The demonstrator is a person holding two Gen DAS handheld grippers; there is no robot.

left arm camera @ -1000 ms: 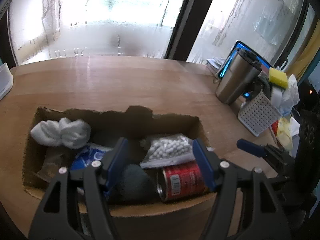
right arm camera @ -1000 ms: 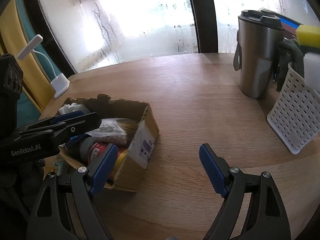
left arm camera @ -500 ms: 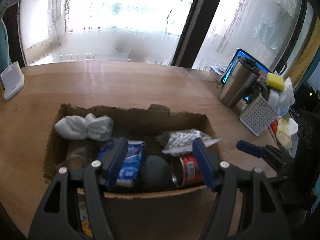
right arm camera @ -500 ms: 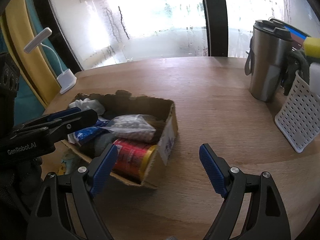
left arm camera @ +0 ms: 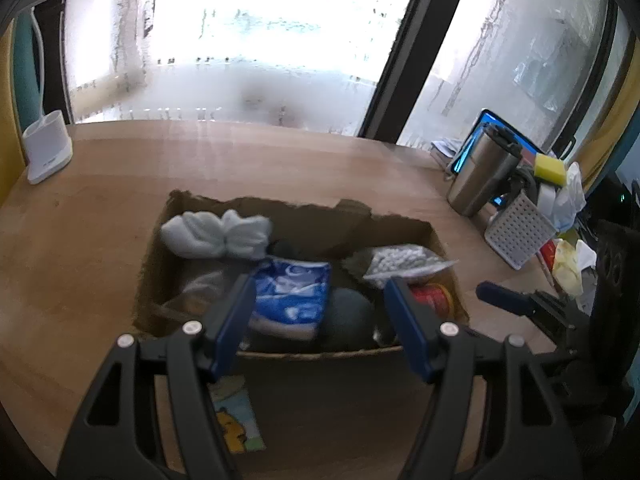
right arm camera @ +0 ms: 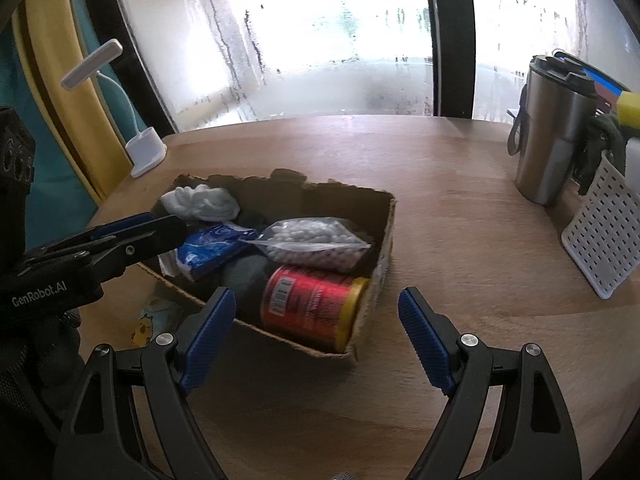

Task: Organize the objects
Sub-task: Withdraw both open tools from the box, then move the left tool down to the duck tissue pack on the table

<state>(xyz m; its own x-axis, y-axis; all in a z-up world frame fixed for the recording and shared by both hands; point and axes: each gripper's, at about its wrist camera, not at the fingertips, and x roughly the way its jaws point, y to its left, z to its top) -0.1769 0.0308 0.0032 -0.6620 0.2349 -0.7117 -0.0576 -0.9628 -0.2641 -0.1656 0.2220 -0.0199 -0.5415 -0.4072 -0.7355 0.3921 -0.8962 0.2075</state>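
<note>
Hidden: dark lump [left arm camera: 348,316] in box [left arm camera: 404,226] — blurring, unidentifiable.
Can [right arm camera: 312,306]: lying just ahead of right gripper [right arm camera: 316,332].
Grippers: left gripper [left arm camera: 320,320] and right both gaping wide — holding nothing.

The counter [right arm camera: 460,240] is showing matt wood with a fine grain, catching a pale sheen toward the top of the frame. The box [right arm camera: 386,240] is looking like rough brown cardboard with torn, ragged edges. Inside it, the can [right arm camera: 308,306] is gleaming with a glossy red paper label and a gold metal rim, the bag of white pellets [right arm camera: 312,240] is glinting as clear plastic film, and the white cloth [right arm camera: 200,202] is looking soft and matt. At right, the tumbler [right arm camera: 556,136] is shining as brushed steel beside the perforated white plastic basket [right arm camera: 600,248].
</note>
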